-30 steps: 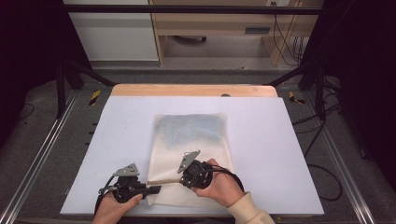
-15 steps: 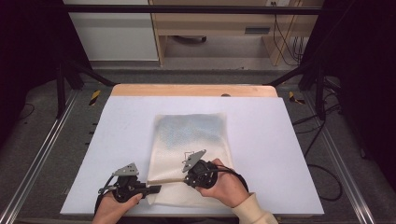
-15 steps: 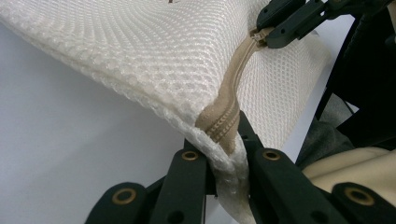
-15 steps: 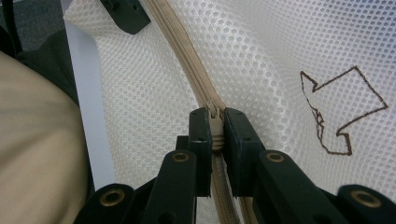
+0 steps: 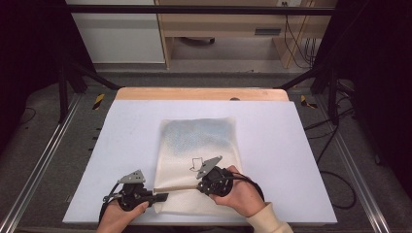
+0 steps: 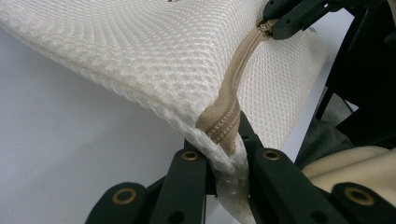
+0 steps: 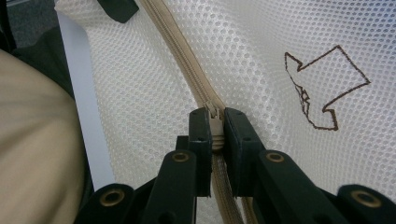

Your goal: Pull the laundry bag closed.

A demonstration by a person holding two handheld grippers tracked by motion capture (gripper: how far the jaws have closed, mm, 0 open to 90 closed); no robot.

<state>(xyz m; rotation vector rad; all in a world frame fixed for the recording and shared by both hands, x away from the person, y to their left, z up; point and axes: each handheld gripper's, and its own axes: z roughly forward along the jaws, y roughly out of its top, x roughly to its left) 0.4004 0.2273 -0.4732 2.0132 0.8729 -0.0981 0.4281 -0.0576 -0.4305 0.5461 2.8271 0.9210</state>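
Note:
A cream mesh bag (image 5: 199, 138) lies flat on the white table (image 5: 291, 145), with a beige zipper (image 6: 232, 88) along its near edge. My left gripper (image 6: 229, 140) is shut on the bag's near left corner, right at the zipper's end, and lifts it a little off the table. My right gripper (image 7: 215, 123) is shut on the zipper pull (image 7: 215, 127), partway along the zipper to the right of the left gripper (image 5: 163, 196). From the left gripper view, the right gripper (image 6: 275, 23) appears farther up the zipper. A brown arrow outline (image 7: 322, 88) is drawn on the mesh.
The table's wooden far edge (image 5: 201, 93) borders a dark floor with metal rails (image 5: 43, 160) on both sides. A cabinet (image 5: 116, 34) and a wooden shelf (image 5: 228, 29) stand beyond. Bare white table surrounds the bag to the left, right and far side.
My right gripper has shifted slightly to the right along the zipper, still shut on the pull. The left gripper has kept still on the bag's corner.

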